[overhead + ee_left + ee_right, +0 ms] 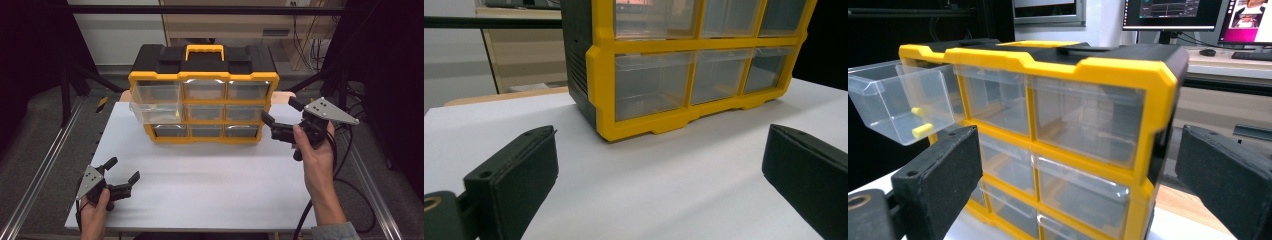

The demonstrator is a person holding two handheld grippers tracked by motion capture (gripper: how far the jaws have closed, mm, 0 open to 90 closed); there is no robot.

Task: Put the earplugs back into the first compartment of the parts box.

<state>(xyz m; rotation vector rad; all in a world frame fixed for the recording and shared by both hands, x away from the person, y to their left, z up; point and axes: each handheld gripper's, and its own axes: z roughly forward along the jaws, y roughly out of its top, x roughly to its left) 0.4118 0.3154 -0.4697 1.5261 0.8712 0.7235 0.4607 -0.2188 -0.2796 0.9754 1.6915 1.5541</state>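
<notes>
Black pads on my right claw [281, 119] stand wide apart, empty, touching nothing. I read it held above the tabletop [210, 185] just beside the right end of the organiser [202, 95]; in the right gripper view the cabinet's yellow corner post sits between the two jaws, farther off, not gripped.

Left claw [123, 169] also spread wide and empty, low near the front left corner of the white tabletop, well apart from the cabinet. Its own view looks along the sheet toward the cabinet's lower left corner.

Organiser: black shell, yellow frame and carry handle [204, 51], three rows of three clear drawers, standing upright at the far middle of the tabletop.

Pulled-out drawer [154, 111]: left column, middle row as the high view shows it. It juts forward of the frame, past its neighbours. The right gripper view shows a small yellow piece [921, 130] inside it; I cannot tell what it is. The other drawers sit flush.

Beyond the cabinet, monitors [1172, 12] glow on a desk.
</notes>
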